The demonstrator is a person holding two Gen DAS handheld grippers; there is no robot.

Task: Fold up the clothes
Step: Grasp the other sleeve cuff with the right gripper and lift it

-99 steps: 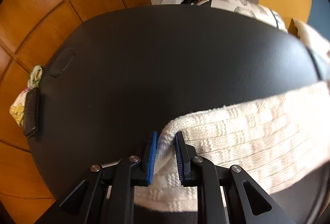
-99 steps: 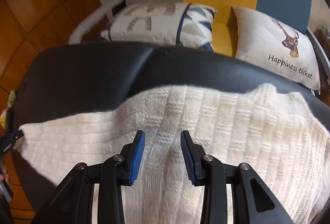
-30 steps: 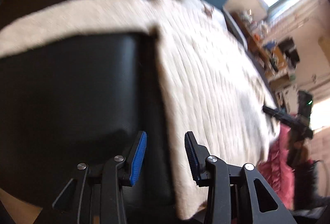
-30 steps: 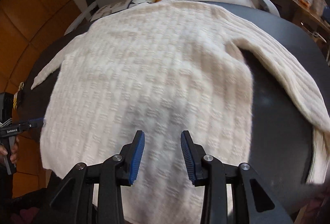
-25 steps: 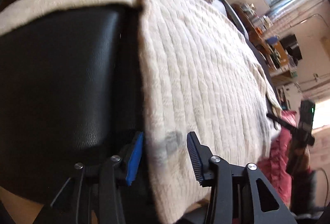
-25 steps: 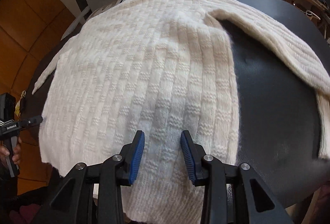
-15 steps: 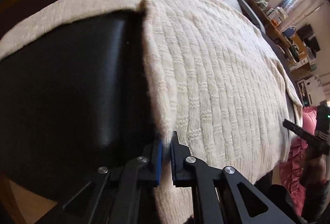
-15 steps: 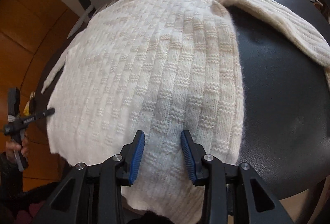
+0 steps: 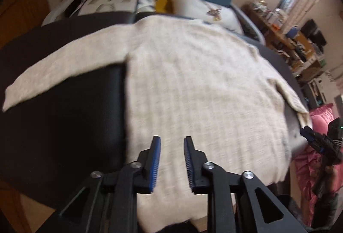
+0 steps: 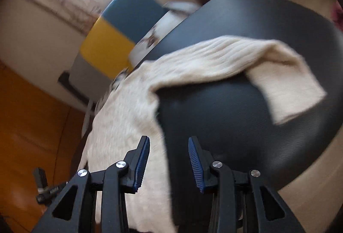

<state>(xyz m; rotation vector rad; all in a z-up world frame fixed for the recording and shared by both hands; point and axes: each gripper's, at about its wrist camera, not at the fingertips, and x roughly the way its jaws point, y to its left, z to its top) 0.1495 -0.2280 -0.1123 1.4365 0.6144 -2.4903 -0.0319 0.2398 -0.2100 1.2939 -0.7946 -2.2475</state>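
Seen from the left wrist, one cream knitted sweater (image 9: 193, 87) is spread flat on the black worktop (image 9: 64, 121), one sleeve stretched left. Half a second earlier its hem was pinched; now the left gripper (image 9: 170, 147) is lifted, angled steeply down, jaws opening with nothing between them.

Seen from the right wrist, the view has been rolled and swung sideways. The right gripper (image 10: 168, 149) is held apart and empty above the sweater's edge (image 10: 128, 125); one sleeve (image 10: 246, 57) is folded over.
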